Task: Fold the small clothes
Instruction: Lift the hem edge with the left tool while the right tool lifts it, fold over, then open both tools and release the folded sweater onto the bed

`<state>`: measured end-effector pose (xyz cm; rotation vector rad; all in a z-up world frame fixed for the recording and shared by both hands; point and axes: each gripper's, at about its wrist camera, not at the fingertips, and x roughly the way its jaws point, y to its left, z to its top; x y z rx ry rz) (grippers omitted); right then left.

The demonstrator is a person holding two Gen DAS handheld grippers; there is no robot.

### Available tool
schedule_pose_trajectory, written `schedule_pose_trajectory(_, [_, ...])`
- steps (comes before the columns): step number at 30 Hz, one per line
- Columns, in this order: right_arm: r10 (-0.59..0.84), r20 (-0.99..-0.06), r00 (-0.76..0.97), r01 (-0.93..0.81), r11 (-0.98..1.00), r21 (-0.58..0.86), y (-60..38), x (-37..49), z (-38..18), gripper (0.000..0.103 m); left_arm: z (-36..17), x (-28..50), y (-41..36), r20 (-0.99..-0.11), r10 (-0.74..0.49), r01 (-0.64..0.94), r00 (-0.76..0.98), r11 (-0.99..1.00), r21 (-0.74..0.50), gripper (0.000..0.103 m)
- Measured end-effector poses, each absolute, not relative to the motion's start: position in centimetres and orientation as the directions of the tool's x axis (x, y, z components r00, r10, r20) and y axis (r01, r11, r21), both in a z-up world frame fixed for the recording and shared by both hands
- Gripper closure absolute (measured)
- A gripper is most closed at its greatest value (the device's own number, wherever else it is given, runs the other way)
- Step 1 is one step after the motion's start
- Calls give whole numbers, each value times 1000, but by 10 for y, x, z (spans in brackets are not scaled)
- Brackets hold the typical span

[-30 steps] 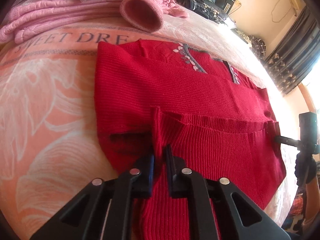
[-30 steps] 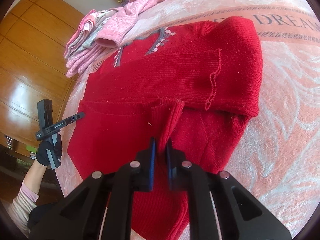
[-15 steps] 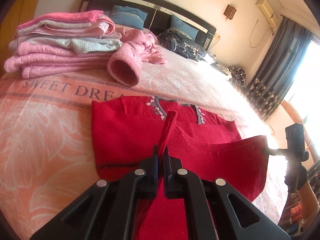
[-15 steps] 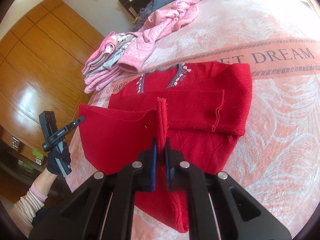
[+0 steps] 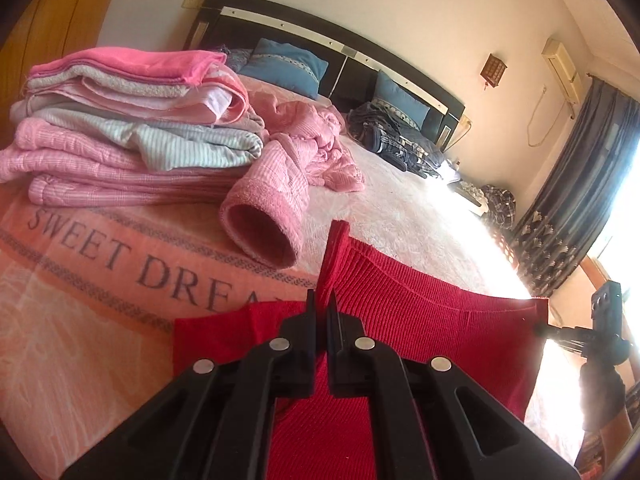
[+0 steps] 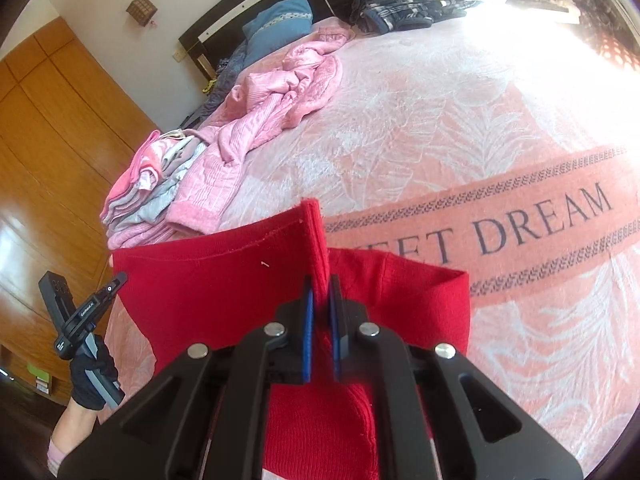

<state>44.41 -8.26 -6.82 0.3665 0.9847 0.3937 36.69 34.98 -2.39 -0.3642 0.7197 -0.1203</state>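
Item: red knit sweater, on the bed, part-folded; hem edge lifted clear of the pink blanket and stretched between two tongs.

Left side. Left tongs: pinched narrow on a standing ridge of the sweater's hem at its left corner. The fabric rises between the two fingers and runs away to the right as a taut band. Beyond, further up the bed: stack of folded pink clothes, with a loose pink garment beside it, its open cuff facing the camera.

Right side. Right tongs: likewise pinched narrow on the hem at the opposite corner, red rib standing up between the blue-lined fingers. From this view the lifted panel spreads leftward toward the other tongs, held by a gloved hand.

Governing relation: the held hem's long axis runs across from one tongs to the other, roughly level, each holding one end. The rest of the sweater lies on the bed beneath and ahead of the tongs, toward the lettered band of the blanket. Collar not visible in either view.

Judgement: the lifted edge likely needs carrying forward, away from the person, both ends together, to be laid over the upper body; uneven travel would skew the fold.
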Motion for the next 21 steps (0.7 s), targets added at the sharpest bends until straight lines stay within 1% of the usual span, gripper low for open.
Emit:
schedule_pose_trajectory(4, [402, -792, 460, -105, 910, 401, -61, 481, -108, 98, -74, 399, 349, -726, -169, -78, 666, 953, -293, 100])
schedule_pose_trajectory(6, [361, -823, 438, -76, 927, 367, -53, 491, -132, 98, -95, 406, 348, -757, -152, -95, 635, 958, -272, 99])
schedule_pose_trajectory(8, [310, -857, 411, -57, 947, 316, -46, 496, -153, 97, -112, 413, 349, -798, -135, -120, 587, 960, -251, 98])
schedule_pose_trajectory(10, [266, -879, 395, -41, 961, 273, -42, 497, -168, 95, -121, 412, 352, -811, -145, -135, 567, 955, -265, 93])
schedule_pose_trajectory(11, [258, -883, 393, -36, 963, 265, -43, 495, -172, 90, -119, 410, 354, -807, -145, -139, 573, 953, -270, 92])
schedule_pose_trajectory(13, [252, -884, 395, -33, 965, 260, -47, 488, -168, 83, -109, 403, 358, -802, -137, -144, 582, 953, -268, 89])
schedule_pose_trajectory(15, [263, -874, 409, -39, 962, 271, -54, 478, -152, 81, -87, 391, 365, -786, -122, -146, 607, 954, -261, 89])
schedule_pose_trajectory(17, [305, -851, 427, -53, 948, 313, -65, 461, -128, 78, -60, 371, 371, -766, -125, -138, 631, 953, -270, 86])
schedule_pose_trajectory(19, [356, -838, 413, -88, 932, 353, -76, 436, -105, 73, -34, 345, 369, -767, -130, -103, 628, 963, -248, 78])
schedule_pose_trajectory(20, [372, -838, 399, -113, 927, 357, -78, 422, -95, 68, -24, 330, 366, -773, -144, -75, 618, 968, -240, 76])
schedule_pose_trajectory(21, [380, -843, 381, -138, 925, 354, -80, 404, -89, 66, -17, 315, 362, -780, -162, -44, 604, 971, -236, 73])
